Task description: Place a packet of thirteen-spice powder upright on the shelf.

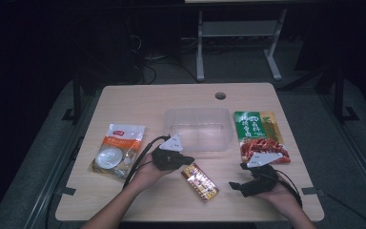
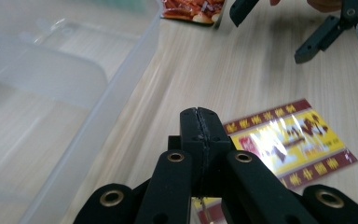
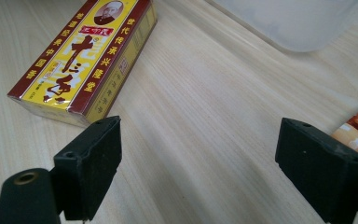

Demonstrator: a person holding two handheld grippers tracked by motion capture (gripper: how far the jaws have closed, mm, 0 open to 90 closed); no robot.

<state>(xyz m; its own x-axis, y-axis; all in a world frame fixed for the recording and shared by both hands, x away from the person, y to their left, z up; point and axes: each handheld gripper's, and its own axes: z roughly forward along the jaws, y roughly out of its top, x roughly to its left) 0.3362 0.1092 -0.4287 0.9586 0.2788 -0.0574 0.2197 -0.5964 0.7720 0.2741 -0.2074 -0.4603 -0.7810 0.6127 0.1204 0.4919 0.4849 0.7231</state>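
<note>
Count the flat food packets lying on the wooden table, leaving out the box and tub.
2: the orange-and-white packet at the table's left, the green-and-red packet at its right.

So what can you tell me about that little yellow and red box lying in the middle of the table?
The yellow and red box is a slim, flat carton with a yellow face, dark red borders, printed characters and a small portrait, under glossy wrap. It lies flat and slanted on the wooden table, in front of the clear plastic tub. The left gripper, jaws shut, sits by its near end; whether they touch is unclear.
</note>
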